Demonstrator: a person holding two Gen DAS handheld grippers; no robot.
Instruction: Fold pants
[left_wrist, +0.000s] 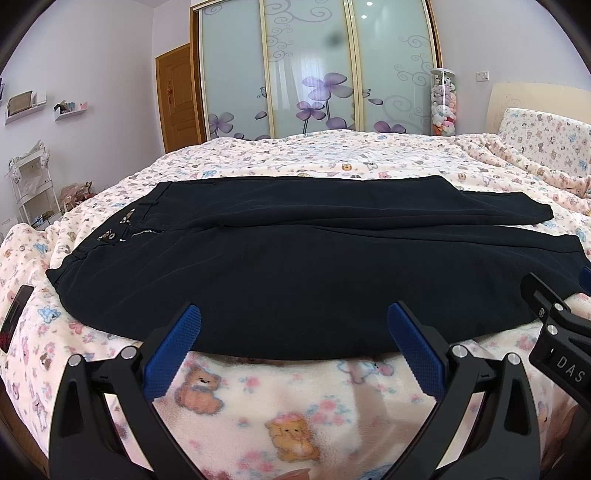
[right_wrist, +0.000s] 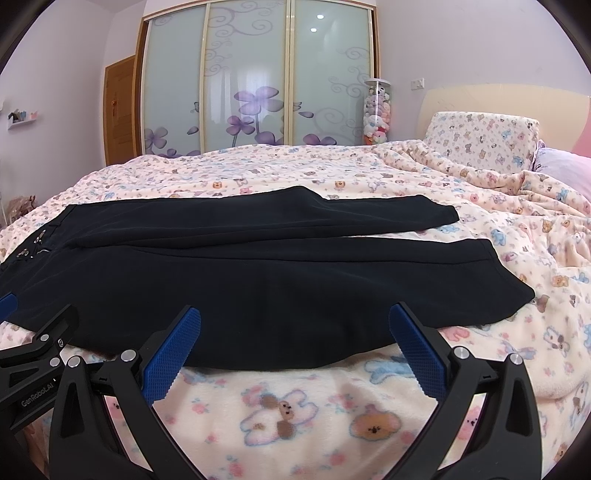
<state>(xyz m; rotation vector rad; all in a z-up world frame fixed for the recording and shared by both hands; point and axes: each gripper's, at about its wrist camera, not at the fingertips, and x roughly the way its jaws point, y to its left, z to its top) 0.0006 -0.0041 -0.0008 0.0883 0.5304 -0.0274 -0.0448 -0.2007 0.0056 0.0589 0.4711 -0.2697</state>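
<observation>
Black pants (left_wrist: 295, 266) lie flat across the bed, waistband with zipper and metal buttons at the left, both legs stretching right. They also show in the right wrist view (right_wrist: 258, 280), with the leg hems at the right. My left gripper (left_wrist: 293, 332) is open, its blue pads just over the near edge of the pants, holding nothing. My right gripper (right_wrist: 295, 334) is open over the near edge of the closer leg, also empty. The right gripper shows at the right edge of the left wrist view (left_wrist: 554, 317); the left gripper shows at the left edge of the right wrist view (right_wrist: 37, 343).
The bed has a pink bear-print blanket (right_wrist: 295, 413), rumpled at the right near a matching pillow (right_wrist: 480, 140). A sliding-door wardrobe (left_wrist: 314, 70) stands behind the bed, with a tube of plush toys (left_wrist: 443, 103) beside it. A white rack (left_wrist: 33, 184) stands at the far left.
</observation>
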